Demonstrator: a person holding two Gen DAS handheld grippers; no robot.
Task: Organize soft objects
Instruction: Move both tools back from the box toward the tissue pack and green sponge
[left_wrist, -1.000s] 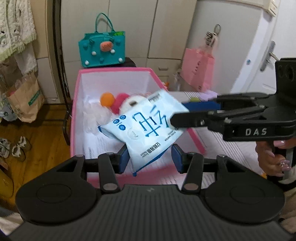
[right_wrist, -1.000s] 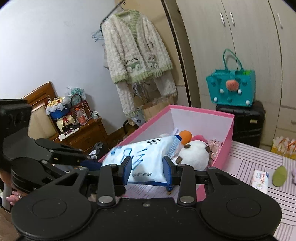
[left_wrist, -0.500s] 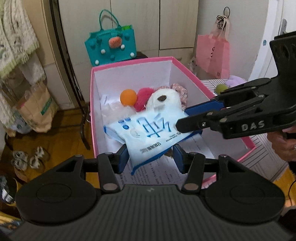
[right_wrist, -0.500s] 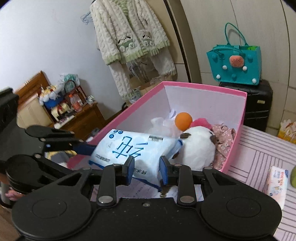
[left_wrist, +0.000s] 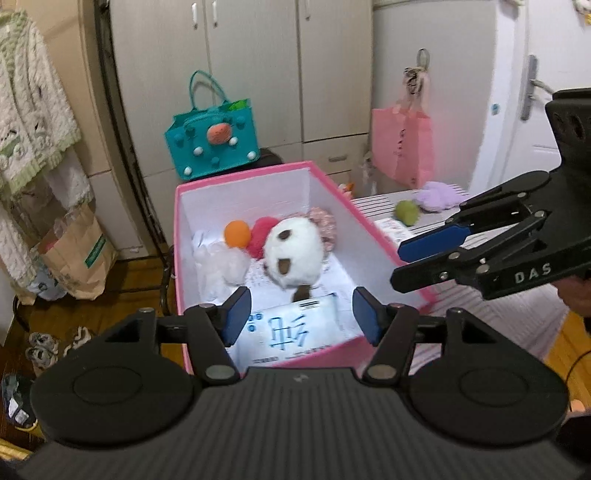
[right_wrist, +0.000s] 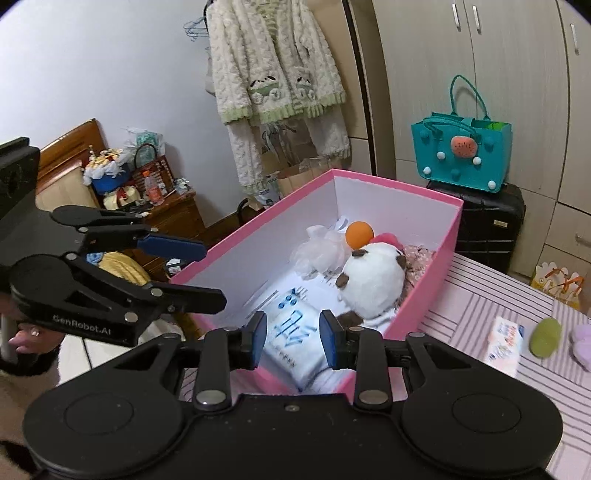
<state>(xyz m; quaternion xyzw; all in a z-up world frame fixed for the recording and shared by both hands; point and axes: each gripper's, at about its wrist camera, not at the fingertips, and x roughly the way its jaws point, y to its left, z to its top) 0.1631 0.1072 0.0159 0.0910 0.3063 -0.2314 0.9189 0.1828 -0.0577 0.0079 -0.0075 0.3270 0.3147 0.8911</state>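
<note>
The white and blue tissue pack (left_wrist: 291, 332) (right_wrist: 295, 332) lies on the floor of the pink box (left_wrist: 243, 177) (right_wrist: 399, 182), at its near end. Behind it sit a white plush (left_wrist: 291, 254) (right_wrist: 373, 284), an orange ball (left_wrist: 237, 233) (right_wrist: 359, 234), a red soft ball (left_wrist: 260, 230) and a white mesh puff (right_wrist: 317, 254). My left gripper (left_wrist: 301, 319) is open and empty above the box's near end. My right gripper (right_wrist: 293, 341) is open and empty over the pack; it also shows in the left wrist view (left_wrist: 417, 260).
On the striped table right of the box lie a small tissue pack (right_wrist: 506, 341), a green soft item (right_wrist: 545, 338) (left_wrist: 406, 212) and a purple soft item (left_wrist: 437, 195). A teal bag (right_wrist: 461, 160) stands on a black suitcase (right_wrist: 487, 225) behind the box.
Both grippers have opened and let go of the tissue pack, which has dropped into the box. Both grippers have pulled back and up from it.
</note>
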